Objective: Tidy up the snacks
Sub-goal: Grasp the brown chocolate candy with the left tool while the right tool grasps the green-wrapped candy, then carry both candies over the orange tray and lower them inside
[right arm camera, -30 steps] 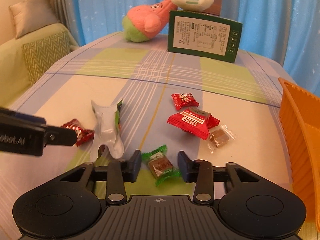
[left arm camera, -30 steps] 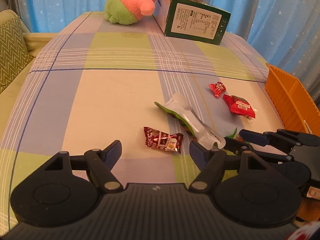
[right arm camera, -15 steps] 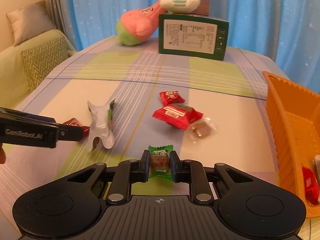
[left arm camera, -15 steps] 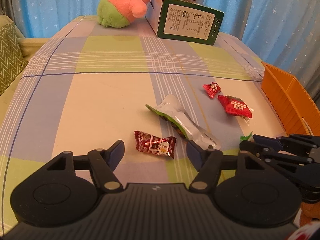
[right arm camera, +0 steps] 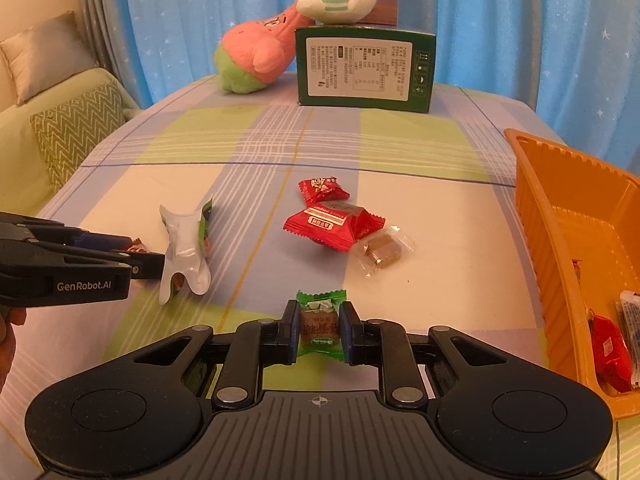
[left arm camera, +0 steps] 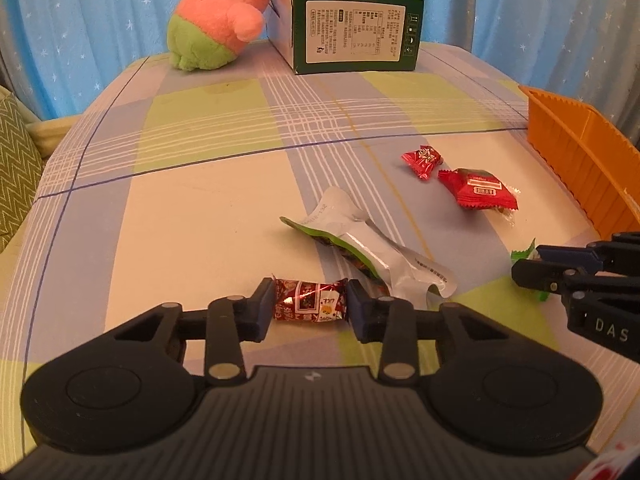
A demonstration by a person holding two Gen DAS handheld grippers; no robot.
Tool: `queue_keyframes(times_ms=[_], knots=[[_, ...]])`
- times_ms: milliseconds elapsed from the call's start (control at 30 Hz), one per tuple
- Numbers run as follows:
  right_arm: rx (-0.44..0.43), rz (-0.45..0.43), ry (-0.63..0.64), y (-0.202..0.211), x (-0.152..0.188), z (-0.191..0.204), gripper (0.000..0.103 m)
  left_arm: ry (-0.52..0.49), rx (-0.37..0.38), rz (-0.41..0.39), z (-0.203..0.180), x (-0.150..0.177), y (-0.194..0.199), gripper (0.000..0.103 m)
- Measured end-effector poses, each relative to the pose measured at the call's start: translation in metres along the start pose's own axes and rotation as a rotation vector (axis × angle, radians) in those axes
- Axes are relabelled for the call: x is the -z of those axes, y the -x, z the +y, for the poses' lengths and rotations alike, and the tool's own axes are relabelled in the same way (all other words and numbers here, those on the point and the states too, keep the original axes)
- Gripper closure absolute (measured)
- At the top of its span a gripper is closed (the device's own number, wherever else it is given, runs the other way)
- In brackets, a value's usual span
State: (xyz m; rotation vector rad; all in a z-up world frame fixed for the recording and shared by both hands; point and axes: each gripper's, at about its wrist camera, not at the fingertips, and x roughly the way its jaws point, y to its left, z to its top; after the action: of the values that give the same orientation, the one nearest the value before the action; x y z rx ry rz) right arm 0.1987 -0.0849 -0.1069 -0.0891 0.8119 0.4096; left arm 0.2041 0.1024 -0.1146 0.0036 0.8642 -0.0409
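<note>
Each hand-held matte black plastic gripper, the left gripper [left arm camera: 310, 304] and the right gripper [right arm camera: 319, 330], is built alike. A ribbed, dark grey housing with a small white crosshair mark at its centre is seen at the bottom of each wrist view. Two round black discs with recessed circles are set at either side. Angular black linkage arms, pinned with silver screws, are carried forward to two short fingers faced with dark blue pads [left arm camera: 266, 304]. White lettering reading "GenRobot.AI" is printed on the left unit's side, and "DAS" on the right unit's. Part of a hand [right arm camera: 6, 344], apparently bare, is glimpsed at the frame edge.
</note>
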Motion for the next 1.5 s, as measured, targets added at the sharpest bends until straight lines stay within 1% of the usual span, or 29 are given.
queue_keyframes(times_ms=[133, 300, 500, 867, 1167, 1500], knots=[[-0.001, -0.003, -0.008, 0.003, -0.001, -0.001, 0.082, 0.004, -0.008, 0.006, -0.002, 0.000, 0.005, 0.071], [0.001, -0.022, -0.024, 0.015, -0.004, -0.003, 0.082, 0.030, -0.017, -0.016, -0.005, -0.004, 0.026, 0.071], [0.002, -0.050, -0.050, 0.042, -0.008, -0.004, 0.082, 0.093, 0.003, -0.047, -0.016, -0.008, 0.059, 0.071], [0.038, -0.049, -0.150, 0.102, -0.003, -0.029, 0.082, 0.144, 0.037, -0.081, -0.055, -0.001, 0.118, 0.071], [0.077, -0.047, -0.188, 0.146, 0.007, -0.054, 0.082, 0.126, 0.084, -0.097, -0.091, 0.001, 0.149, 0.071], [0.118, -0.067, -0.223, 0.177, 0.017, -0.081, 0.082, 0.083, 0.126, -0.105, -0.126, -0.004, 0.163, 0.071]])
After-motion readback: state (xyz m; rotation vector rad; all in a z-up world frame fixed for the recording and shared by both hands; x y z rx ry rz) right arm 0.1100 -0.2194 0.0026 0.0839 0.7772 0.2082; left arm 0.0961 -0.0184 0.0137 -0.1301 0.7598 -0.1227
